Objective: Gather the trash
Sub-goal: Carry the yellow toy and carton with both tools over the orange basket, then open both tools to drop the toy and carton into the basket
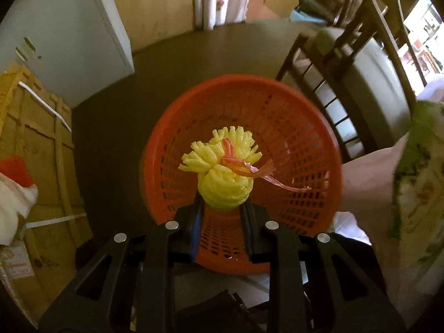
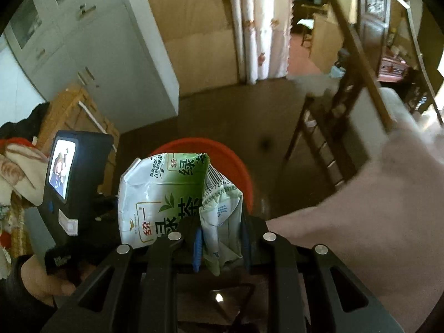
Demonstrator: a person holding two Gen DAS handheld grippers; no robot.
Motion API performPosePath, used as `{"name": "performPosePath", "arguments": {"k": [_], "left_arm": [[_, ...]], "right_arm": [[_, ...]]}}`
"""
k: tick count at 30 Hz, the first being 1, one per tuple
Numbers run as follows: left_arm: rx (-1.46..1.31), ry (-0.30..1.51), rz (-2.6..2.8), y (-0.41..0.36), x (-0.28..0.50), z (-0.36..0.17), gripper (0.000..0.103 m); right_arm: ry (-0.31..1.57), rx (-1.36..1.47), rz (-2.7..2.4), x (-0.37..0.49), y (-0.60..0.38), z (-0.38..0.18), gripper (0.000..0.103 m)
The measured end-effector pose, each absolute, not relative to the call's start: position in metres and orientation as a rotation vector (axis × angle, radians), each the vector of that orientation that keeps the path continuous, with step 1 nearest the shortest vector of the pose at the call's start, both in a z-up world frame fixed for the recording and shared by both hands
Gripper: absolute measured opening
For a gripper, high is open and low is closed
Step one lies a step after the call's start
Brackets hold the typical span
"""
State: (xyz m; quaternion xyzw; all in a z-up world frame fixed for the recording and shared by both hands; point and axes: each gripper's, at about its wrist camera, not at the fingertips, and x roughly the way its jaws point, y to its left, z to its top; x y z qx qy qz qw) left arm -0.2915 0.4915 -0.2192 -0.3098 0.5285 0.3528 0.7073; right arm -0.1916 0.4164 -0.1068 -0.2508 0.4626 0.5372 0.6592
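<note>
My left gripper (image 1: 224, 206) is shut on a yellow foam net (image 1: 222, 166) tied with a thin red plastic strip (image 1: 244, 168). It hangs right over the open mouth of a round red slatted basket (image 1: 294, 149) on the dark floor. In the right wrist view my right gripper (image 2: 220, 229) is shut on a crumpled green-and-white tea carton (image 2: 172, 194), which hides most of the red basket (image 2: 238, 163) behind it. The left gripper's black camera body (image 2: 75, 183), with its lit screen and a hand under it, shows at the left of that view.
A wooden chair (image 1: 341, 83) with a pale cushion stands right of the basket. A pale tablecloth edge (image 1: 374, 183) hangs at the right. Cardboard boxes (image 1: 36, 149) and a white cabinet (image 1: 69, 36) stand at the left. Dark floor (image 1: 194, 55) stretches behind the basket.
</note>
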Motion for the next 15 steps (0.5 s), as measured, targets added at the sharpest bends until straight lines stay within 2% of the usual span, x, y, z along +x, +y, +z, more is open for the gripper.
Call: {"name": "performPosePath", "arguments": {"k": [10,11,14,15], "left_arm": [[-0.742,1.234,0.814,0.511,-0.288,-0.254,0.03],[-0.746,1.245,0.818,0.512,-0.289,-0.256,0.032],[-0.759,1.254,0.806,0.513,-0.288,-0.258,0.045],[-0.759,1.252,0.799,0.512,-0.288,-0.257,0.048]], "right_arm": [[1.119,-0.649,1.191,-0.189,0.459,-0.161,0.025],[1.114,-0.662,1.187,-0.19,0.462,-0.164,0.028],[1.09,-0.672,1.179,-0.187,0.461,-0.167,0.057],[1.084,-0.665,1.182,-0.186,0.459,-0.165,0.058]]}}
